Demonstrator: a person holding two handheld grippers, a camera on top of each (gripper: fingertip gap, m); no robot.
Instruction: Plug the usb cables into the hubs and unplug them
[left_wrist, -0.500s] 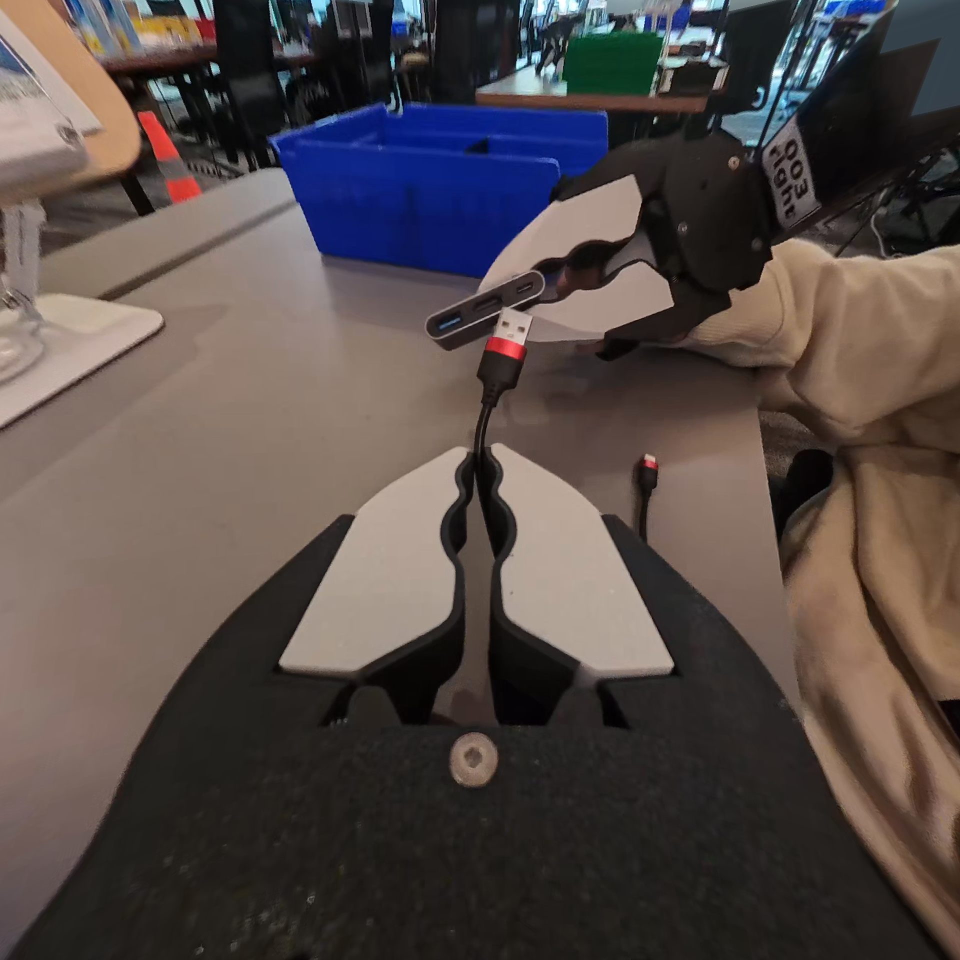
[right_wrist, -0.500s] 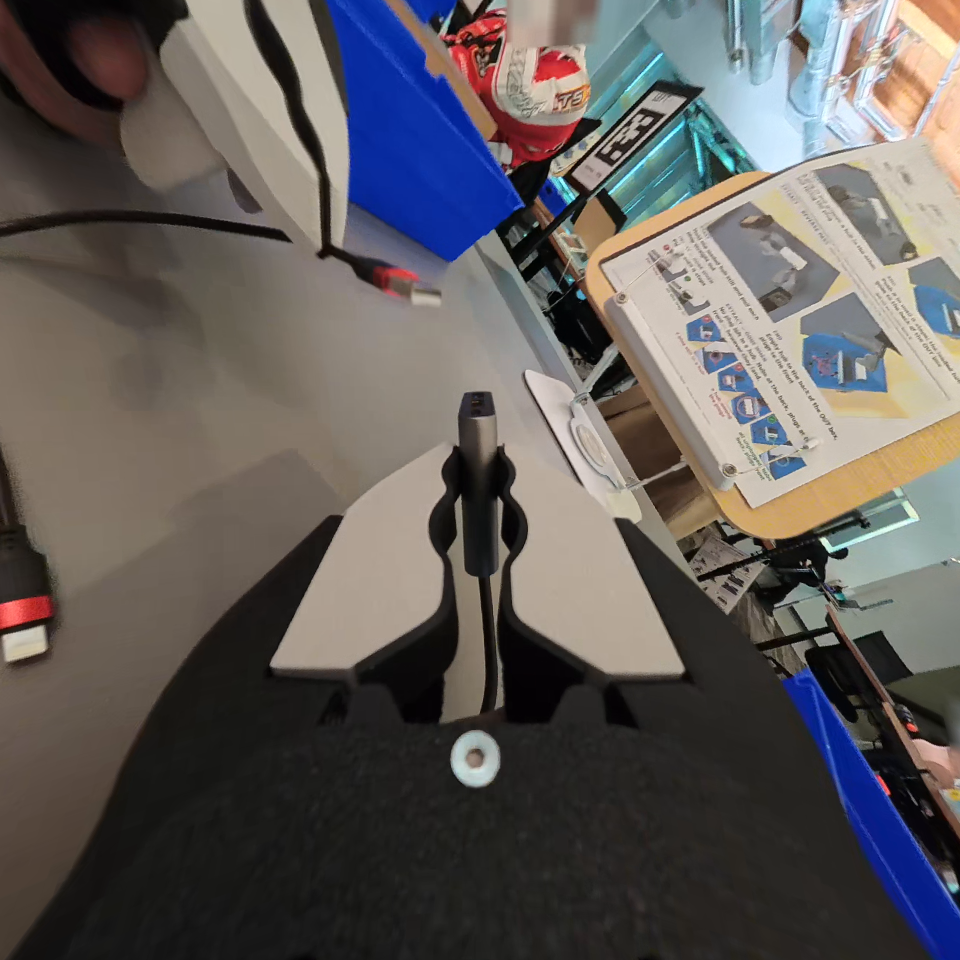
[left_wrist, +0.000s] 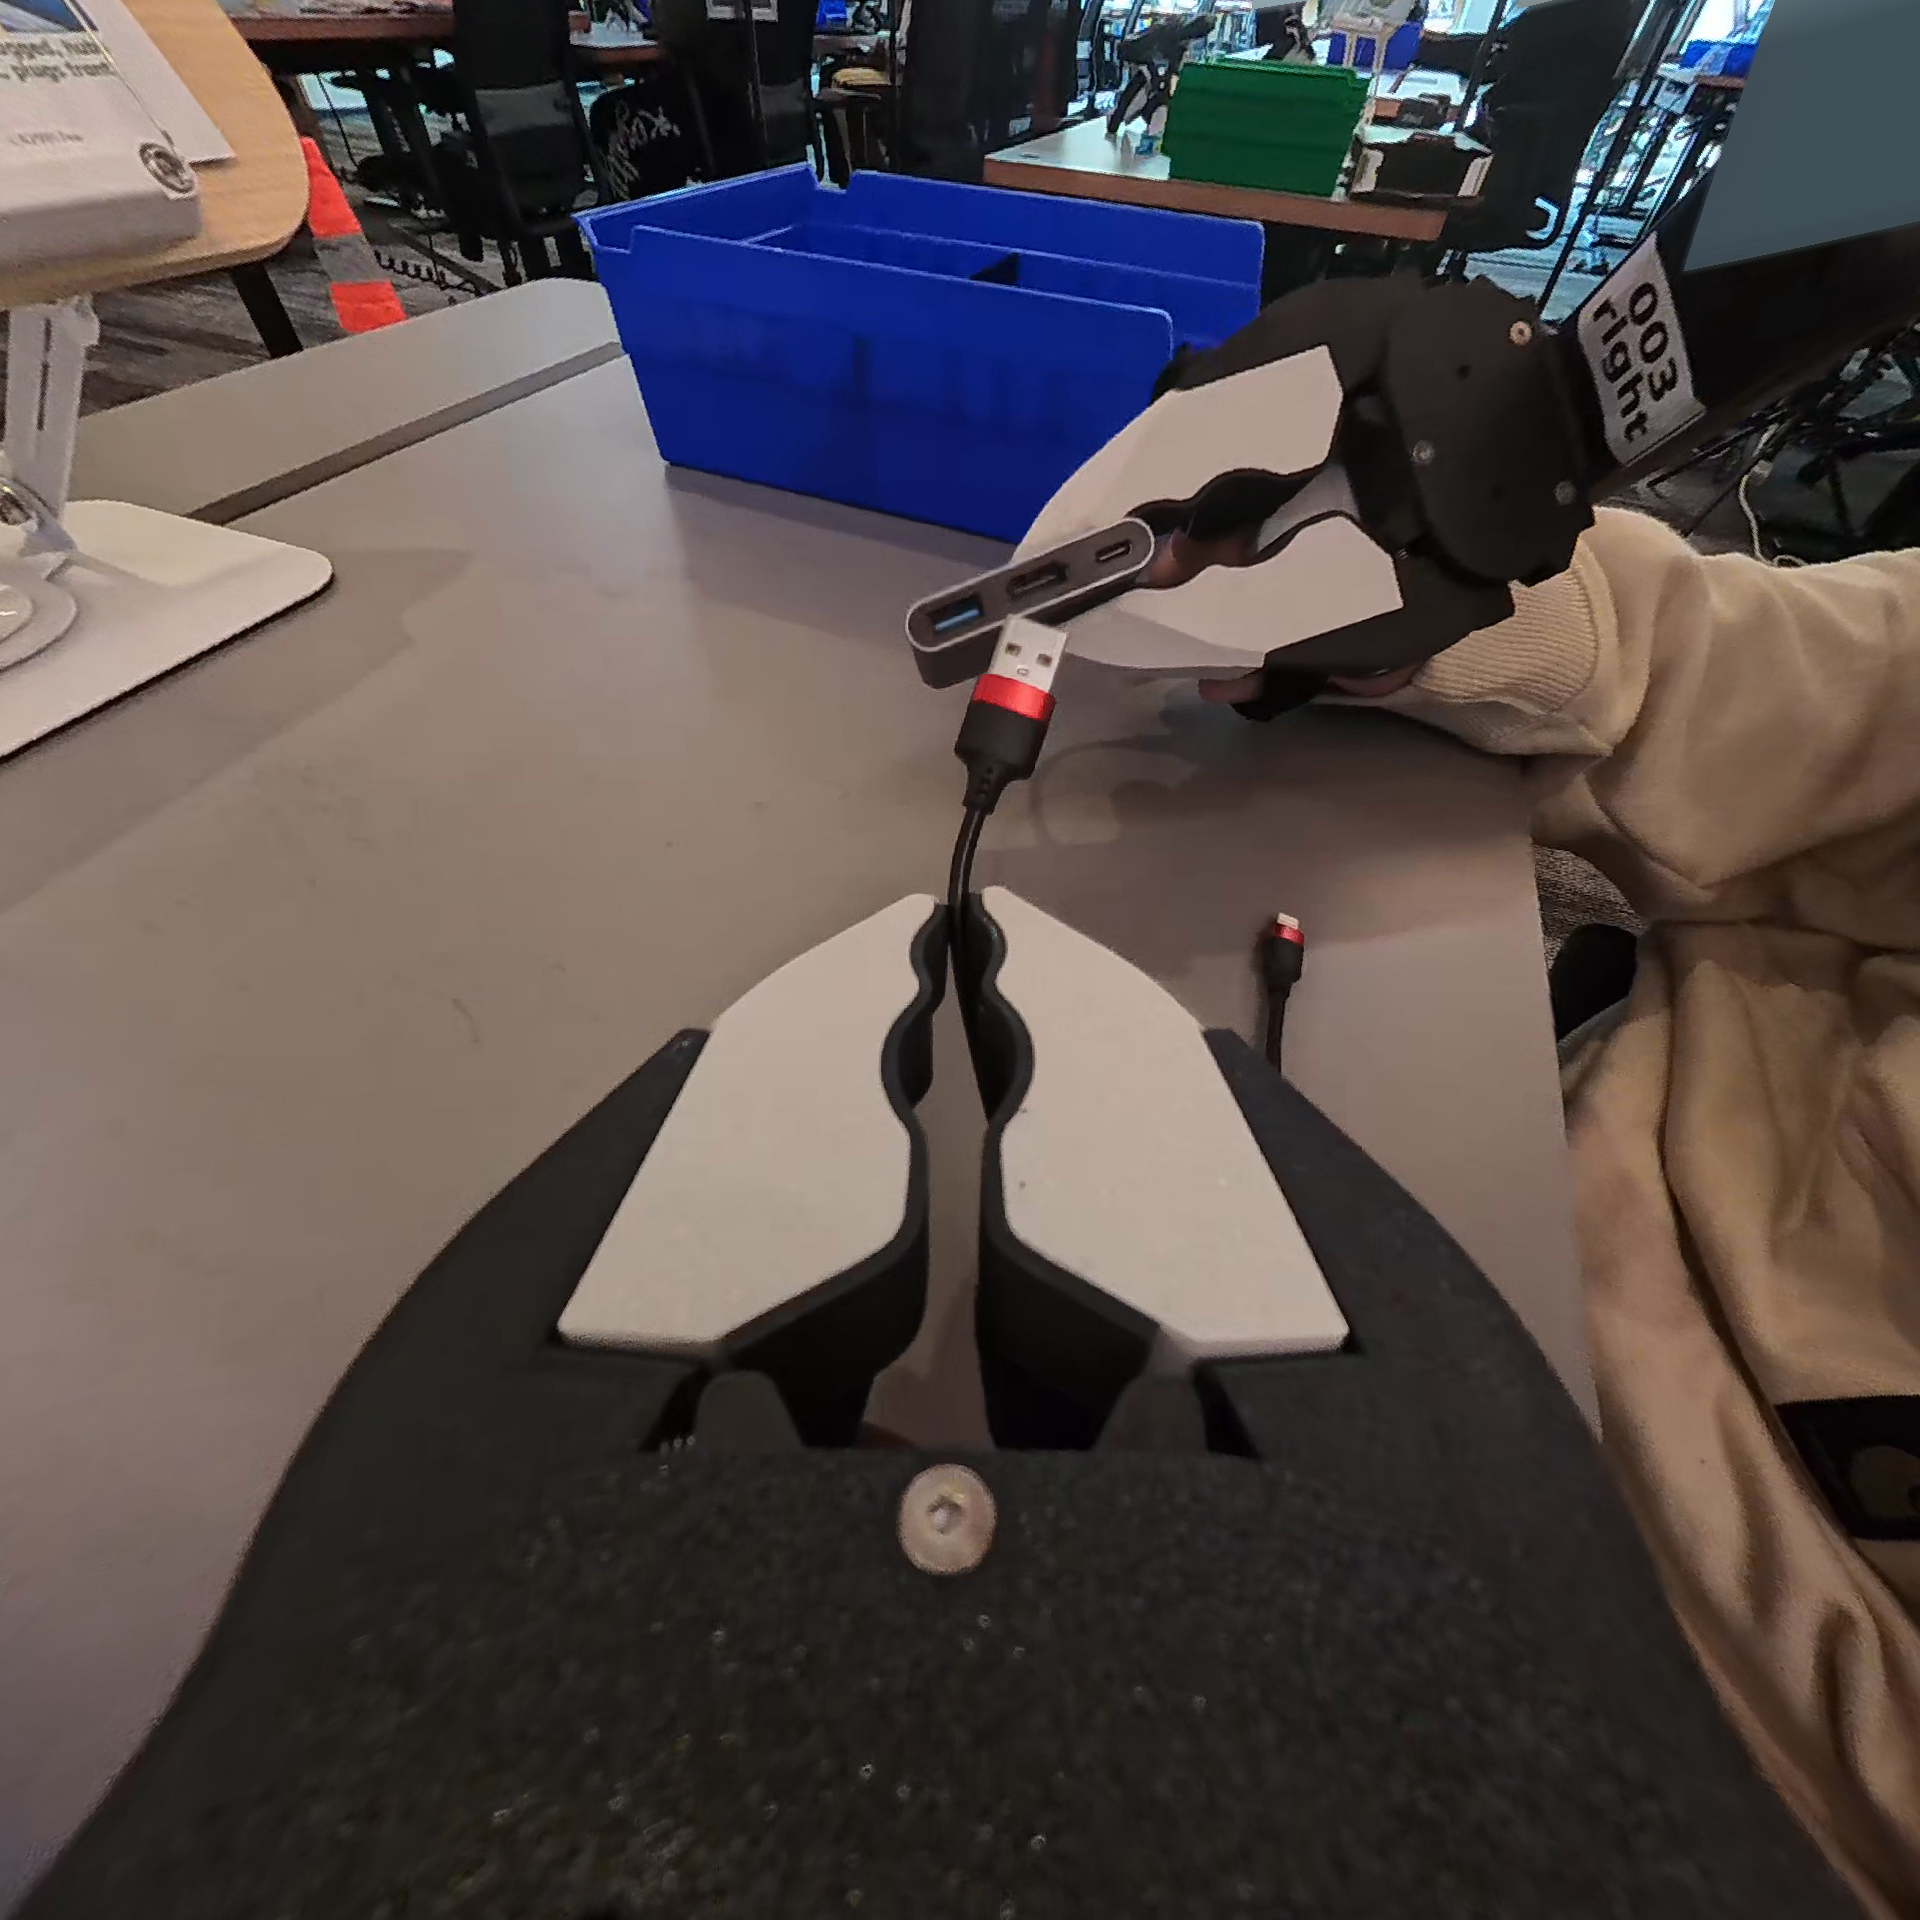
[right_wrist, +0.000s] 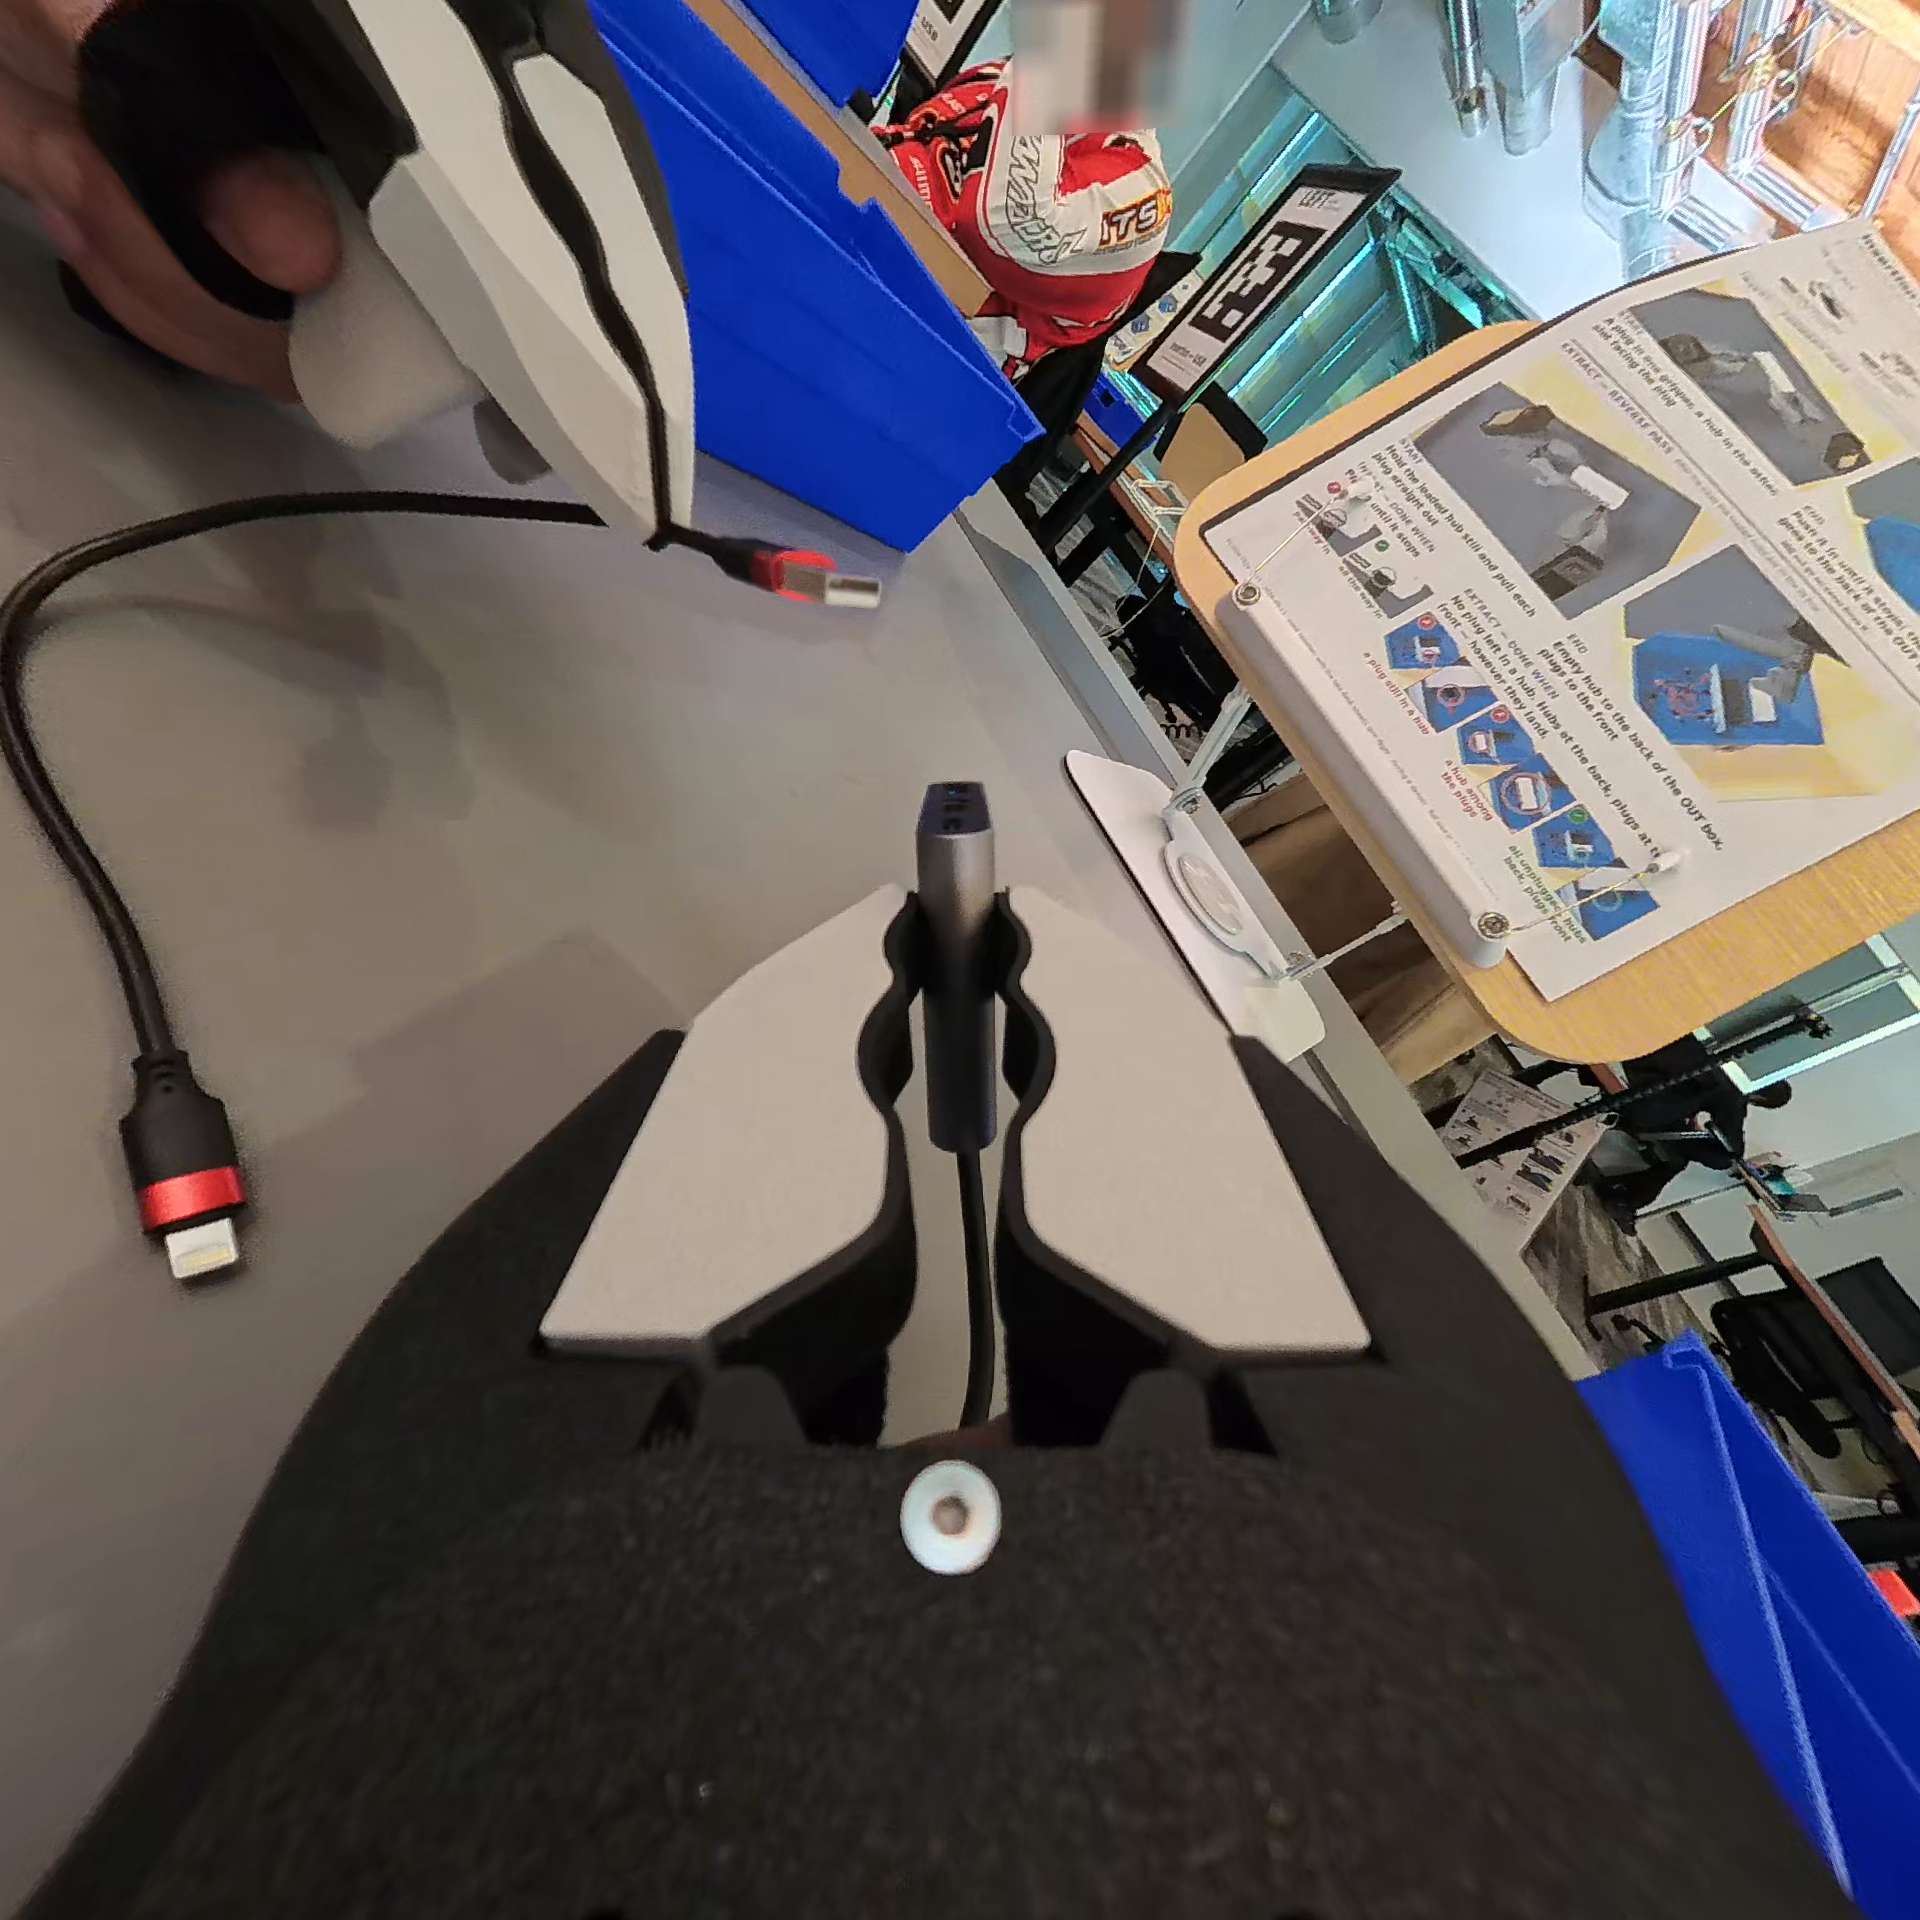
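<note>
My left gripper (left_wrist: 961, 906) is shut on a black USB cable (left_wrist: 966, 831) just behind its red-collared USB-A plug (left_wrist: 1023, 665). The plug points up at the port face of a grey hub (left_wrist: 1029, 597) and is not inserted. My right gripper (right_wrist: 956, 906) is shut on the hub (right_wrist: 956, 847), whose cord runs back between the fingers. In the right wrist view the left gripper (right_wrist: 649, 525) and the plug (right_wrist: 816, 580) are at upper left, apart from the hub. The cable's other small plug (right_wrist: 192, 1195) lies on the table.
A blue bin (left_wrist: 914, 364) stands on the grey table (left_wrist: 468, 779) behind the hub. An instruction board (right_wrist: 1558, 644) on a white stand base (right_wrist: 1132, 821) is at the table's left edge. A second blue bin (right_wrist: 1766, 1558) and a person's cream sleeve (left_wrist: 1714, 727) are nearby. The tips of one gripper are about 10 cm away from the tips of the other.
Very little. In the left wrist view the hub has shifted slightly right, so the plug now sits under its middle port. Both grips are unchanged.
</note>
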